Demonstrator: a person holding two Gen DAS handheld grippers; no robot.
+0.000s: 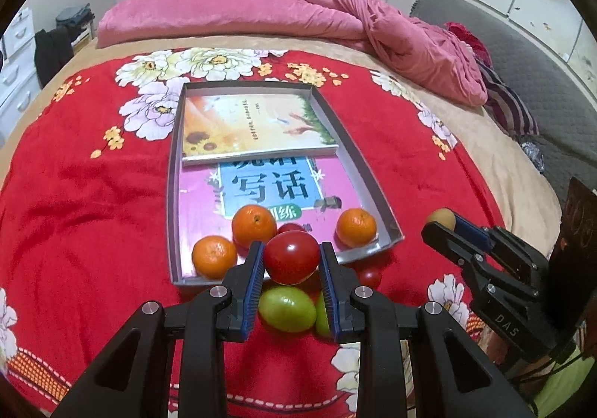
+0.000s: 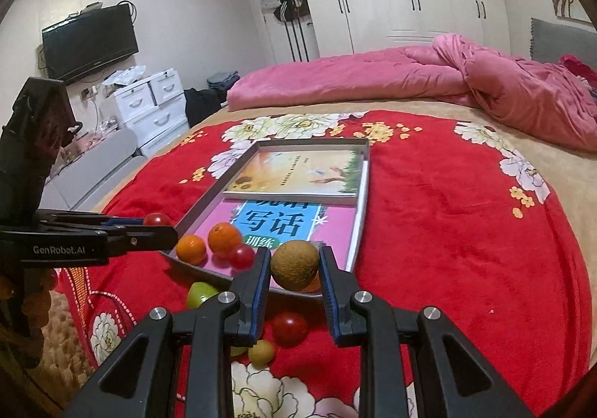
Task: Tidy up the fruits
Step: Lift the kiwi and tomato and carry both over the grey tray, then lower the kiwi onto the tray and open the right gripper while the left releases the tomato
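My left gripper (image 1: pixel 291 261) is shut on a red tomato (image 1: pixel 291 258), held above the near edge of the grey tray (image 1: pixel 373 179). My right gripper (image 2: pixel 294 267) is shut on a brown round fruit (image 2: pixel 294 264) over the tray's near corner; it also shows in the left wrist view (image 1: pixel 441 219). Three oranges (image 1: pixel 253 225) (image 1: pixel 214 255) (image 1: pixel 355 226) and a small tomato (image 1: pixel 291 228) lie in the tray. Green fruits (image 1: pixel 286 309), a small tomato (image 1: pixel 368 275) and a small yellowish fruit (image 2: pixel 261 352) lie on the red blanket below.
Two books (image 1: pixel 253 127) fill the tray's floor. The tray sits on a red flowered blanket (image 1: pixel 74 194) on a bed. A pink quilt (image 1: pixel 335 19) is heaped at the far side. White drawers (image 2: pixel 153 108) and a TV (image 2: pixel 89 41) stand left.
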